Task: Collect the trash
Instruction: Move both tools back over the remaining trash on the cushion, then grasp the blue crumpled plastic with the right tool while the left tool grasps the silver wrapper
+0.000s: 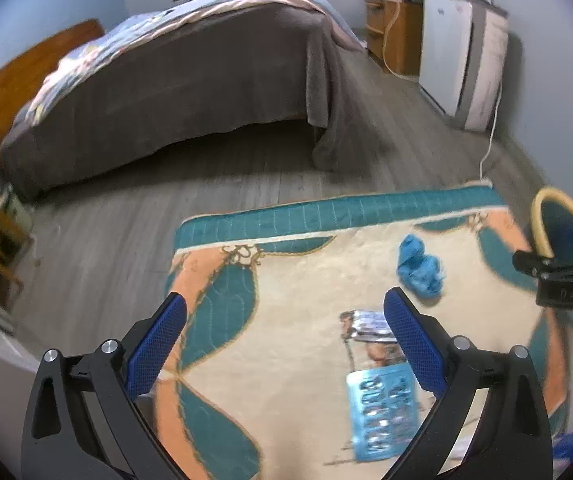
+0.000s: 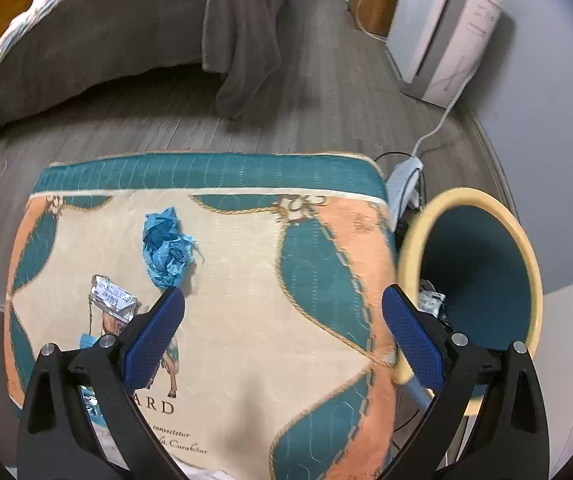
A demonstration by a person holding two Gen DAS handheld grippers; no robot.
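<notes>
A crumpled blue paper wad (image 2: pixel 167 249) lies on my plush patterned rug (image 2: pixel 246 320) beside a shiny foil wrapper (image 2: pixel 112 298). Both my left gripper (image 1: pixel 284 344) and right gripper (image 2: pixel 283 340) gape, holding nothing. A round yellow-rimmed bin (image 2: pixel 474 280) touches the rug's edge.

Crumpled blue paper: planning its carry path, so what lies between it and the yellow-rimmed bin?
Only bare rug lies between the crumpled blue paper and the yellow-rimmed teal bin, shown clearest in the right wrist view.
</notes>
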